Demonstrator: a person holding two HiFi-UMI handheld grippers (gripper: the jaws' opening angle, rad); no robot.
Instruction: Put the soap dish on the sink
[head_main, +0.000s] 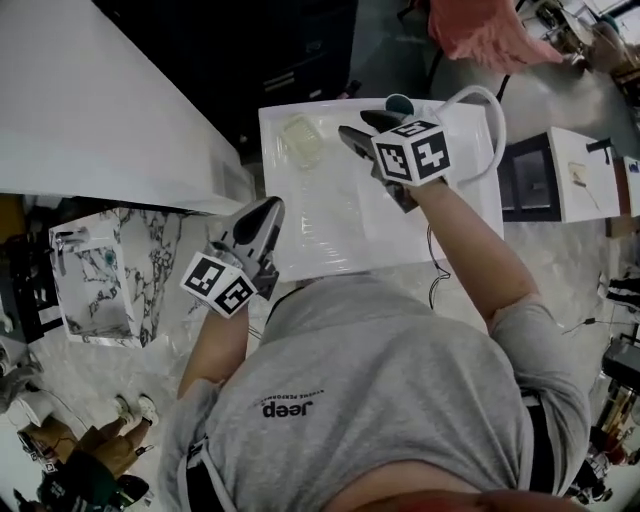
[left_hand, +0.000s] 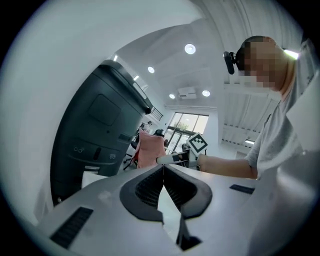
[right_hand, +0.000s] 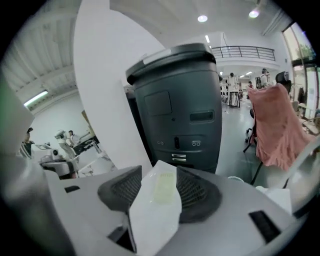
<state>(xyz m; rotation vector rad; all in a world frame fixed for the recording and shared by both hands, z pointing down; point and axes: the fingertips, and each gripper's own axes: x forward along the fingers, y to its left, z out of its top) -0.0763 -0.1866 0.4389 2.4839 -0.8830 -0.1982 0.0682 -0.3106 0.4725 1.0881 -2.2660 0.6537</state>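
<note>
Head view puts the soap dish (head_main: 300, 140) on the upper-left corner of the sink (head_main: 340, 240). Our right gripper (head_main: 362, 132) gapes empty, and our left gripper (head_main: 262, 222) is closed on nothing. We should back away without nudging the dish.

The white sink (head_main: 335, 245) carries a pale, see-through soap dish (head_main: 300, 141), which lies flat on it near the far left corner.
</note>
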